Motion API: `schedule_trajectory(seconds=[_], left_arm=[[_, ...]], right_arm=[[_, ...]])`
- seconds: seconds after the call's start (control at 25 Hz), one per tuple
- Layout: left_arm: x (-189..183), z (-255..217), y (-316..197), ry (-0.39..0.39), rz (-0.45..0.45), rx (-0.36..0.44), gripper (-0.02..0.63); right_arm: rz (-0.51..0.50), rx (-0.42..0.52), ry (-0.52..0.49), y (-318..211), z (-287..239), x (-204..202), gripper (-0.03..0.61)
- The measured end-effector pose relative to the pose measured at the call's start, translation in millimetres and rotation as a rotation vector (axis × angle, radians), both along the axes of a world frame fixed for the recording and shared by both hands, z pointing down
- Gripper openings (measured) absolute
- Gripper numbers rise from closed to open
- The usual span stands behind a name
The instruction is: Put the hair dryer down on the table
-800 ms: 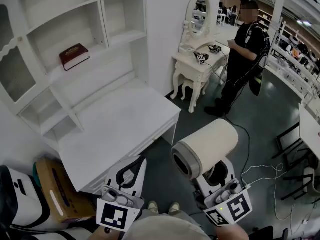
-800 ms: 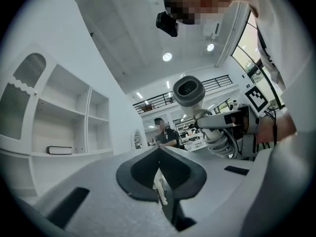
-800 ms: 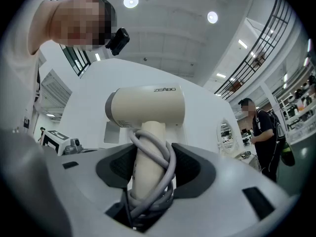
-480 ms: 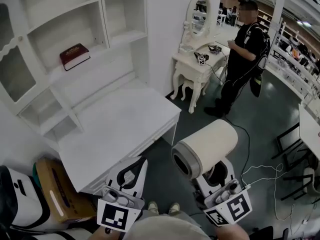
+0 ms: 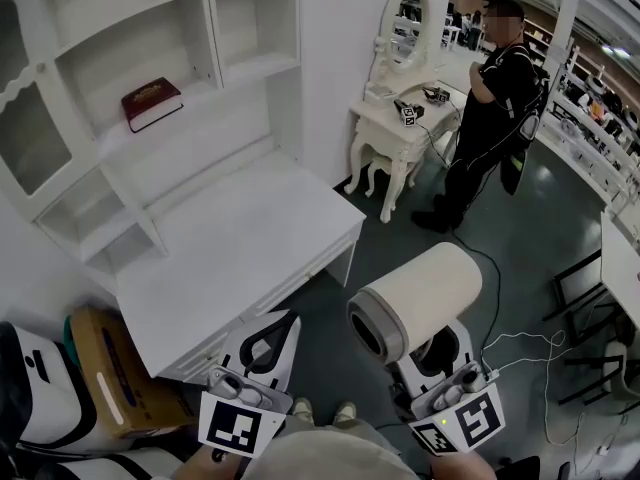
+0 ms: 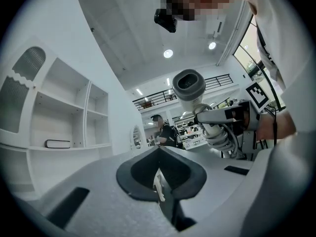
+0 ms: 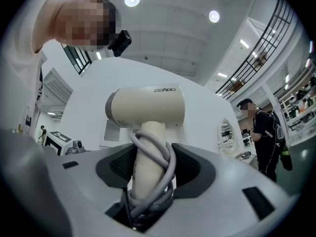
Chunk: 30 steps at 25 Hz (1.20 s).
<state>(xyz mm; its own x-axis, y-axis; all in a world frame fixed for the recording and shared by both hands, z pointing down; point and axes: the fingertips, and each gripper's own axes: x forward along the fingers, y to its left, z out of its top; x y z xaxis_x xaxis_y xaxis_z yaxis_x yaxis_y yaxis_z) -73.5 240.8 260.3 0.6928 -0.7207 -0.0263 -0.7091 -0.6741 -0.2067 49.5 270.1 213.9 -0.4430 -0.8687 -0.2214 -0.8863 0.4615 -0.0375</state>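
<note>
The hair dryer (image 5: 415, 298) stands upright in the right gripper (image 7: 148, 181), whose jaws clamp its handle together with the grey cord (image 7: 167, 164) wound round it (so the grip is partly on cable, not only on plastic). It is held in the air off the near right corner of the white table (image 5: 240, 258), not over it. The left gripper (image 6: 159, 184) hangs beside it, jaws together and empty. To my mind the dryer should be carried over the bare tabletop, lowered until it rests, laid on its side so that it cannot topple, and only then released.
</note>
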Motion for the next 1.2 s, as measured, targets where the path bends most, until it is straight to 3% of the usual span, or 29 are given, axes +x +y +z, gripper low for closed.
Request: schedule_trajectory(seconds=[0.44, 1.2], left_arm=[[15, 5, -2, 0.002, -0.011, -0.001, 0.012], [83, 7, 24, -0.052, -0.013, 0.026, 0.012]], right_arm=[[-0.001, -0.015, -0.001, -1, 8, 17, 0.209], [-0.016, -0.021, -0.015, 12, 14, 82, 0.209]])
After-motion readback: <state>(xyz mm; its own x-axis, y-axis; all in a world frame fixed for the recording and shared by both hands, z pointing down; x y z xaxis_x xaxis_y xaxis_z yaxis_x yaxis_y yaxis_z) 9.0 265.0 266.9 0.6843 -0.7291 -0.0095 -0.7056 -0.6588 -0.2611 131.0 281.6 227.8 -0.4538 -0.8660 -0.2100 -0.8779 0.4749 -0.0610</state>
